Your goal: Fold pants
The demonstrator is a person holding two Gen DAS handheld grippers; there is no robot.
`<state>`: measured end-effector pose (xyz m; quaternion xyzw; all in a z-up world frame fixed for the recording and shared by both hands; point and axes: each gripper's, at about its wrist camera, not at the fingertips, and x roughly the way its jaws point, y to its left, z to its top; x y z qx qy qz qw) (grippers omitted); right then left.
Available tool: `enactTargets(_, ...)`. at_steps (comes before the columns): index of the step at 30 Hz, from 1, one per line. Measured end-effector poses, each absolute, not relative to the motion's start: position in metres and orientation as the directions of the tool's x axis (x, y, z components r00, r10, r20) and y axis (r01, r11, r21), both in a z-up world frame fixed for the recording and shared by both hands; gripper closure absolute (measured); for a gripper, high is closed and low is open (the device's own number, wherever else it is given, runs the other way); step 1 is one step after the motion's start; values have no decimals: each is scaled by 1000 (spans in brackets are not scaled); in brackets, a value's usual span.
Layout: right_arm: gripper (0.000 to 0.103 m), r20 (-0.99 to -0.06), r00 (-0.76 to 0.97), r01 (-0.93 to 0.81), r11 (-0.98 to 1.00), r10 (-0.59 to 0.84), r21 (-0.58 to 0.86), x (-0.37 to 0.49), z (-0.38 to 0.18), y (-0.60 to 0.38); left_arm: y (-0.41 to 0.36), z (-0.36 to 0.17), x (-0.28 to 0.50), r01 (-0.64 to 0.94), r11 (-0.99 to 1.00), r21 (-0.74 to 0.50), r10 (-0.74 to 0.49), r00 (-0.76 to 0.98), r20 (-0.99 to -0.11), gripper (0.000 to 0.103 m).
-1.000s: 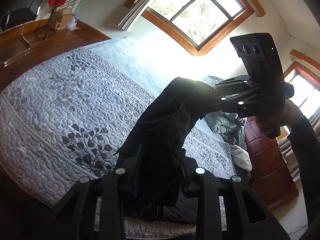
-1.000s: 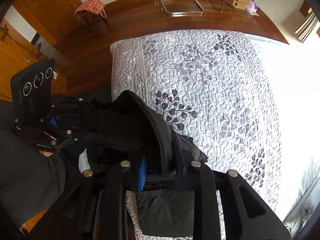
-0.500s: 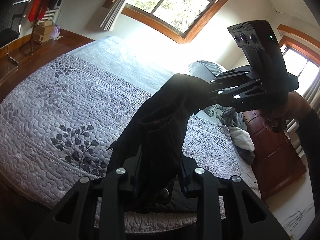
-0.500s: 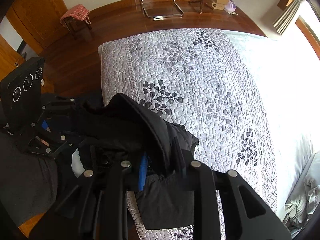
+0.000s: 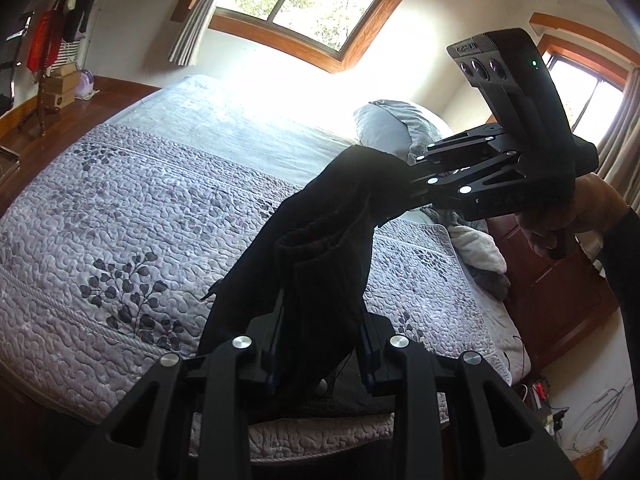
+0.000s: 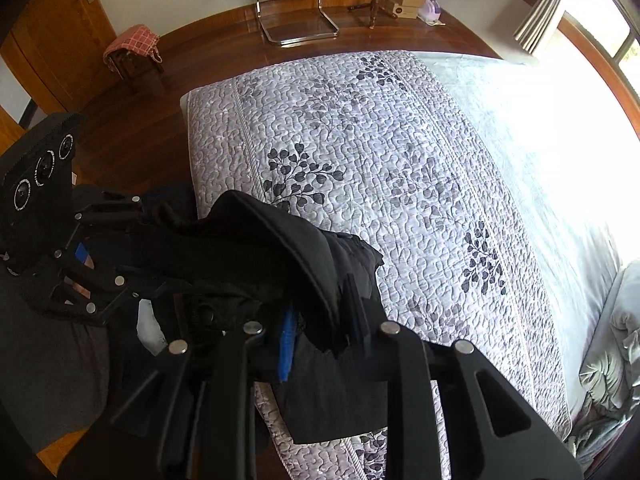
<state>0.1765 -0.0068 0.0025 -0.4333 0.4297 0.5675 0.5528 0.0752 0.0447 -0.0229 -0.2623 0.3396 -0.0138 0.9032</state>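
Now pants (image 5: 320, 240) slung lengthwise between grippers

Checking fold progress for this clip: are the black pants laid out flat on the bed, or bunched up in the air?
Bunched and lifted. The black pants hang in a clump between the left gripper and the right gripper, both clamped on the cloth, above the quilted bed.

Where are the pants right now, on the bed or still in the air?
The black pants hang in the air above the near edge of the quilted bed, bunched between the left gripper and the right gripper, both clamped on the cloth.
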Motion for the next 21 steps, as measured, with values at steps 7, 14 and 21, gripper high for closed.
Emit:
enactTargets(7, 82, -962, 2, -1000, 12, 274, 2, 189, 2, -33, 23, -20, 87, -117, 879, -461, -223, 755, -617, 73)
enactTargets(14, 83, -959, 6, -999, 41, 284, 6, 202, -4, -63, 5, -22, 97, -85, 887, -455, -249, 740, -624, 73)
enactTargets(21, 83, -958, 16, -998, 64, 286, 3, 213, -12, -89, -14, -24, 105, -56, 892, -448, -274, 721, -636, 73)
